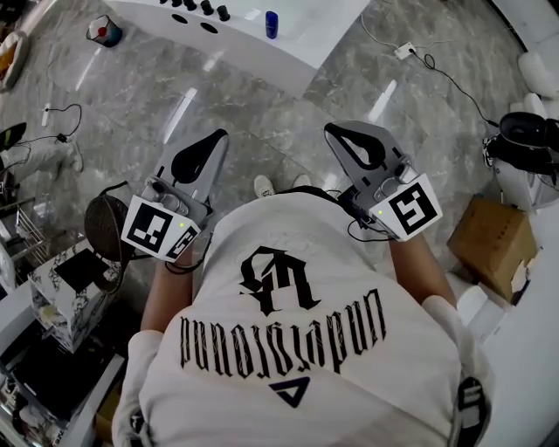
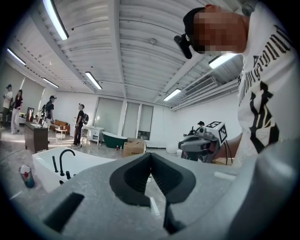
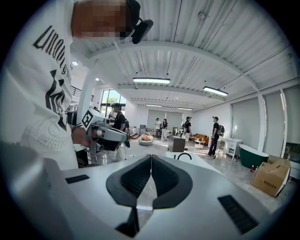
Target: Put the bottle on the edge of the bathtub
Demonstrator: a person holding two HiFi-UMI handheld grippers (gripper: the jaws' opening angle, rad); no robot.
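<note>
A small blue bottle (image 1: 272,24) stands upright on the broad white rim of the bathtub (image 1: 306,39) at the top of the head view, to the right of several black tap fittings (image 1: 196,9). Both grippers hang in front of the person's chest above the grey marble floor, well short of the tub. My left gripper (image 1: 210,140) (image 2: 150,155) has its dark pads meeting with nothing between them. The right gripper (image 1: 336,131) (image 3: 151,157) is shut and empty too. In the left gripper view the tub (image 2: 47,164) and its black tap (image 2: 63,158) lie ahead to the left.
A red-and-blue can (image 1: 105,31) (image 2: 26,176) stands on the floor left of the tub. Cables and a power strip (image 1: 404,51) lie on the floor at right. A cardboard box (image 1: 493,240) sits at right and cluttered shelves (image 1: 52,288) at left. People stand far off.
</note>
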